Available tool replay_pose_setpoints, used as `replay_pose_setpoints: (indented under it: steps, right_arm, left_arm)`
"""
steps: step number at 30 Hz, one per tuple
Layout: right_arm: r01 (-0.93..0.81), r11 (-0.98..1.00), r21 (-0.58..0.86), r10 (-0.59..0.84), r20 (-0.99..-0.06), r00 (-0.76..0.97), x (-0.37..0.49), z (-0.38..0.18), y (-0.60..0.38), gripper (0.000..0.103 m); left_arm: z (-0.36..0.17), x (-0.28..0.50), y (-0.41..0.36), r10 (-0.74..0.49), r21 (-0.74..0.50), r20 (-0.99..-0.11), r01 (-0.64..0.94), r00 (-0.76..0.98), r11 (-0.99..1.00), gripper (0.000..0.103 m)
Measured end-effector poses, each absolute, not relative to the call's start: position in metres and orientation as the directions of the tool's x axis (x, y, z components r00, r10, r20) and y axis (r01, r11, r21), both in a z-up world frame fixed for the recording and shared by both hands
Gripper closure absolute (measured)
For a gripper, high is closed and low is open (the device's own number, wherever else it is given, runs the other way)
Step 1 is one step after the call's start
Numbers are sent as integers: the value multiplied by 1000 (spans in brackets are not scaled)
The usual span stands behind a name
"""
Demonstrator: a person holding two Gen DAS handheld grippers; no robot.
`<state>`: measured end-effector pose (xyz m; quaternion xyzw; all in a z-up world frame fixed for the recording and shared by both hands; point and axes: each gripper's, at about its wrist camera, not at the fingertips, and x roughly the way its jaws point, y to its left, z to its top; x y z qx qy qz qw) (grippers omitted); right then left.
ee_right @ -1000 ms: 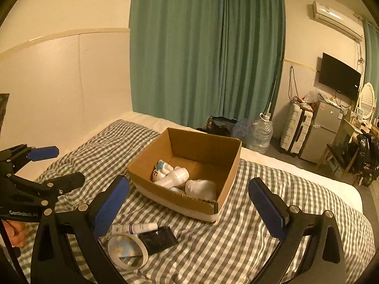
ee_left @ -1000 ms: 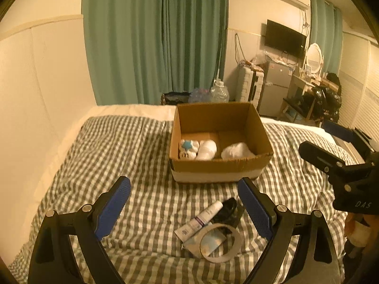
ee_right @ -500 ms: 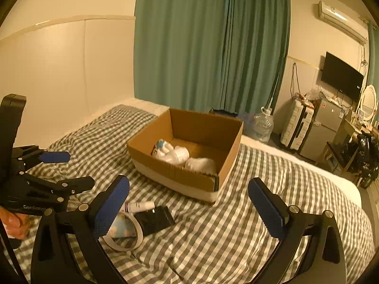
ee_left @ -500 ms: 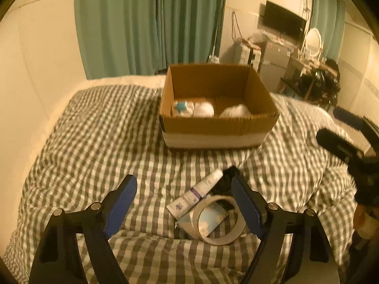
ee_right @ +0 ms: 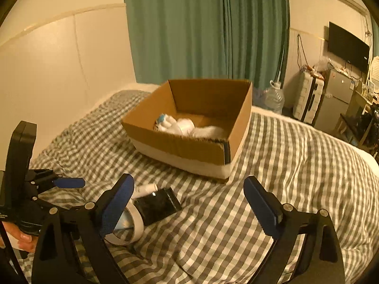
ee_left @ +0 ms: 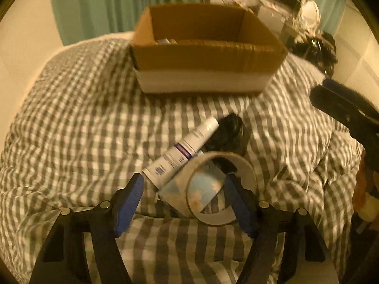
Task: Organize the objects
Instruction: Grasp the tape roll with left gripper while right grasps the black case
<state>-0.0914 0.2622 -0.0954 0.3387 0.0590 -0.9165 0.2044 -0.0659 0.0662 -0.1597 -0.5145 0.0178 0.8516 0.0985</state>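
A cardboard box (ee_left: 208, 54) stands on the checked bed; it also shows in the right wrist view (ee_right: 189, 146) with white items (ee_right: 182, 126) inside. In front of it lie a white tube (ee_left: 182, 151), a tape ring (ee_left: 222, 189), a pale blue packet (ee_left: 206, 187) and a black pouch (ee_left: 227, 132). My left gripper (ee_left: 184, 203) is open low over the bed, its fingers either side of the tube's end and the tape ring. My right gripper (ee_right: 189, 208) is open and empty above the bed, with the black pouch (ee_right: 157, 204) and tape ring (ee_right: 132, 227) at its left finger.
The checked duvet (ee_right: 284, 177) covers the bed, with a wall panel to the left and green curtains (ee_right: 201, 28) behind. A water jug (ee_right: 273, 98), suitcase (ee_right: 308, 97) and fridge (ee_right: 336, 99) stand beyond the bed at the right.
My left gripper has dropped and moved forward onto the pile, so the tube and tape ring now lie between its fingers. My right gripper has come slightly closer to the box.
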Motion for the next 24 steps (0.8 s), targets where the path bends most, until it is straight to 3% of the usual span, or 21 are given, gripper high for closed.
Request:
replay_pose_setpoints:
  steps: [2, 4, 6, 9, 16, 24]
  right_arm:
    - [416, -909, 3, -313, -664, -679, -95, -106, 256, 9]
    - [423, -906, -20, -297, -681, -669, -96, -116, 251, 9]
    - [436, -900, -27, -295, -697, -653, -97, -125, 245, 9]
    - [454, -890, -35, -294, -716, -633, -100, -138, 237, 9]
    - [477, -876, -79, -268, -742, -615, -102, -159, 227, 9]
    - [544, -835, -78, -283, -788, -547, -110, -184, 201, 9]
  left_arm:
    - [-169, -68, 71, 152, -72, -899, -205, -411, -976, 40]
    - [-175, -71, 70, 154, -81, -911, -201, -383, -976, 64]
    - [-178, -73, 66, 156, -92, -914, -183, -376, -979, 76]
    - [-174, -71, 59, 167, -110, -901, -160, -401, -981, 85]
    - [-154, -71, 23, 154, -153, -859, -41, -489, -987, 93]
    - [-134, -73, 15, 157, -146, -813, -65, -560, -987, 93]
